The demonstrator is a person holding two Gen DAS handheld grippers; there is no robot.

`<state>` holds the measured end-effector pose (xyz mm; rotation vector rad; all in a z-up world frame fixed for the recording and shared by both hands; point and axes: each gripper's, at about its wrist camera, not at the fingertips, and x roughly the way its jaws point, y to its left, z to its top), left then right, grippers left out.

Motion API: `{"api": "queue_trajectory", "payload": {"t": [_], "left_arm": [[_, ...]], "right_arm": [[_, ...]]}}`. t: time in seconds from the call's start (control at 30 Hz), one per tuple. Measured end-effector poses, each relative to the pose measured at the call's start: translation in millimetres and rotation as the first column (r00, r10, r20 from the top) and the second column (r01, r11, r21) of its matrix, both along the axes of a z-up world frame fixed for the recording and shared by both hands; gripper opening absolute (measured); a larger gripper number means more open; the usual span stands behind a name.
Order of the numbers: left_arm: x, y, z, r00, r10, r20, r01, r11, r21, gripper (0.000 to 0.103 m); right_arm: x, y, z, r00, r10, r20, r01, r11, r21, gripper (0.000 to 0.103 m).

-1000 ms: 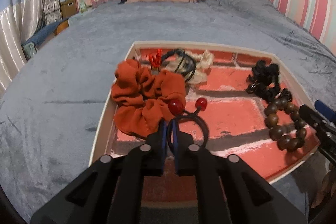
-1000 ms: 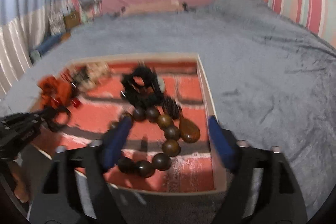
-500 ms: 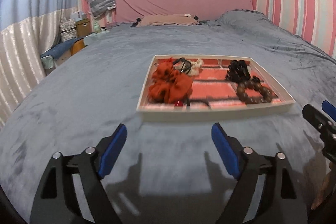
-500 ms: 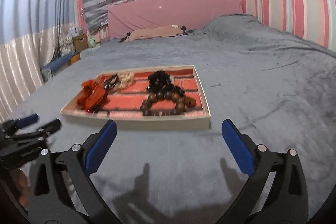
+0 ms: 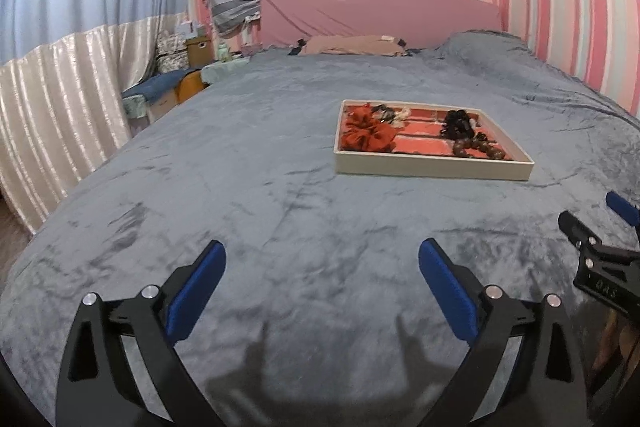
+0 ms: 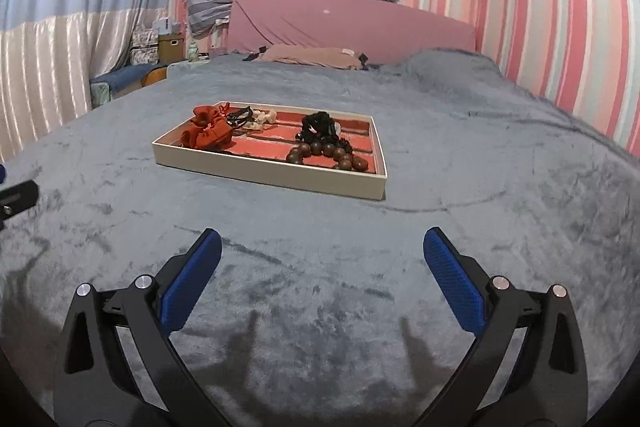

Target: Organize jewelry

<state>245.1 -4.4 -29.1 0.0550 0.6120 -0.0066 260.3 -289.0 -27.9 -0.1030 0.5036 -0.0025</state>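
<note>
**Jewelry tray on the bed, both grippers released**

The shallow white rectangular tray (image 6: 276, 179) with a red brick-pattern floor sits mid-bed on the grey plush blanket (image 6: 460, 187). An orange fabric scrunchie (image 6: 208, 135) lies at its left end, a brown wooden bead bracelet (image 6: 328, 153) toward its right. The left gripper (image 5: 322, 267) and the right gripper (image 6: 322, 255) hover well short of the tray's near edge, fingers spread wide, holding nothing.

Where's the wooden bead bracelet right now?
The wooden bead bracelet lies in the near right corner of the tray on the bed, just in front of the black hair ties; both views show it, well ahead of both open claws.
</note>
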Motion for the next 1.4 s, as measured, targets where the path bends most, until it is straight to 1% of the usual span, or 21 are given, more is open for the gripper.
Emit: {"api": "queue_trajectory", "payload": {"t": [0.07, 0.17, 0.2, 0.3, 0.4, 0.6, 0.77, 0.83, 0.93, 1.03, 1.13, 1.27, 1.4], "left_arm": [[-9, 4, 3, 1.000, 0.011, -0.007, -0.011, 1.000, -0.001, 0.095], [-21, 7, 9, 0.999, 0.019, 0.027, -0.020, 0.999, 0.035, 0.095], [-27, 7, 13, 0.999, 0.026, 0.043, -0.028, 0.998, 0.047, 0.095], [-32, 9, 19, 0.997, 0.047, 0.068, -0.050, 0.998, 0.050, 0.095], [-37, 9, 24, 0.996, 0.046, 0.081, -0.049, 0.998, 0.041, 0.095], [-36, 3, 32, 0.994, 0.033, 0.105, -0.035, 0.999, 0.012, 0.095], [-38, -4, 40, 0.992, 0.018, 0.124, -0.016, 1.000, -0.018, 0.095], [-40, -6, 43, 0.991, 0.013, 0.131, -0.009, 1.000, -0.026, 0.095], [-42, -13, 50, 0.989, 0.009, 0.146, -0.006, 1.000, -0.023, 0.095], [-45, -17, 57, 0.986, 0.005, 0.165, -0.002, 1.000, -0.020, 0.095], [-45, -18, 65, 0.986, 0.002, 0.165, 0.004, 0.999, -0.032, 0.095], [-50, -21, 77, 0.982, 0.003, 0.187, 0.004, 0.999, -0.035, 0.095], [-55, -25, 86, 0.980, -0.010, 0.200, 0.019, 0.999, -0.044, 0.096]], "right_arm": [[1, -2, -1, 1.000, -0.001, 0.008, 0.001, 1.000, 0.003, 0.099], [0, -5, 1, 1.000, -0.010, 0.009, 0.010, 0.999, 0.030, 0.099], [-1, -5, 2, 1.000, -0.014, 0.011, 0.013, 0.999, 0.030, 0.099], [-1, -4, 6, 1.000, -0.023, 0.011, 0.023, 1.000, 0.010, 0.099], [-5, -3, 10, 1.000, -0.028, 0.013, 0.028, 1.000, 0.002, 0.099], [-18, -3, 31, 0.999, -0.034, -0.011, 0.034, 0.999, 0.027, 0.099], [-34, -5, 49, 0.999, -0.033, 0.001, 0.033, 0.997, 0.065, 0.099], [-35, -5, 55, 0.999, -0.047, -0.005, 0.048, 0.997, 0.062, 0.099], [-36, -7, 64, 0.997, -0.071, -0.032, 0.073, 0.993, 0.089, 0.099], [-44, -8, 74, 0.997, -0.078, -0.022, 0.080, 0.988, 0.128, 0.099], [-51, -3, 82, 0.997, -0.074, -0.015, 0.076, 0.990, 0.119, 0.099], [-63, 1, 95, 0.997, -0.078, 0.008, 0.076, 0.989, 0.129, 0.099], [-72, 5, 107, 0.997, -0.076, 0.028, 0.072, 0.991, 0.116, 0.099]]}}
